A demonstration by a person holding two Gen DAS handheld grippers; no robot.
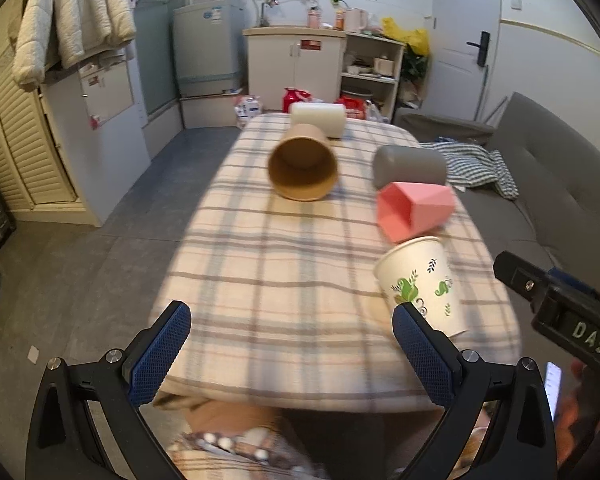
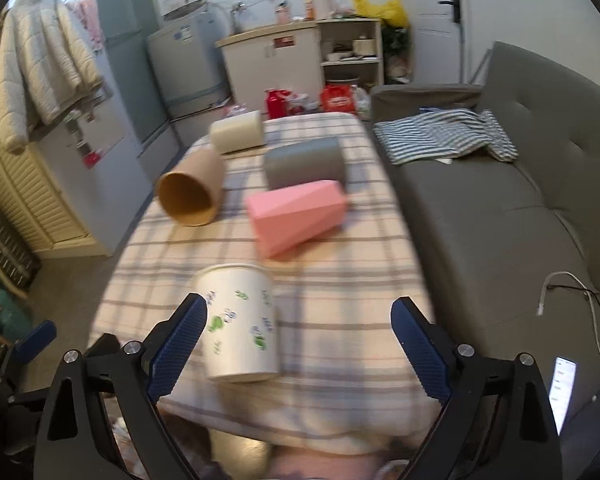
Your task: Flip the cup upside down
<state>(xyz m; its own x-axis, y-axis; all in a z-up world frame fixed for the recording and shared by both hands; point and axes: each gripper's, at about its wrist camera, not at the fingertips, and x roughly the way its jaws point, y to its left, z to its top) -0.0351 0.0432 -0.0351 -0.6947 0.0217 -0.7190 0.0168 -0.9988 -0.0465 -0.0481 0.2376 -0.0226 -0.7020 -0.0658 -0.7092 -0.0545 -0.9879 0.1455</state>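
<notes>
Several cups are on a plaid tablecloth (image 1: 284, 280). A white paper cup with green print (image 1: 422, 282) stands near the front edge; in the right wrist view (image 2: 240, 324) it is just right of my right gripper's left finger. A brown paper cup (image 1: 302, 164) (image 2: 192, 190), a pink faceted cup (image 1: 414, 208) (image 2: 298, 216), a grey cup (image 1: 410, 166) (image 2: 304, 162) and a cream cup (image 1: 320, 118) (image 2: 238, 132) lie on their sides farther back. My left gripper (image 1: 292, 344) is open and empty over the front edge. My right gripper (image 2: 298, 340) is open and empty.
A grey sofa (image 2: 500, 208) with a striped cloth (image 2: 444, 136) runs along the table's right side. A lit phone (image 2: 564, 384) lies at the lower right. Cabinets, a washing machine (image 1: 208, 52) and bags stand beyond the far end. Grey floor (image 1: 112, 216) lies to the left.
</notes>
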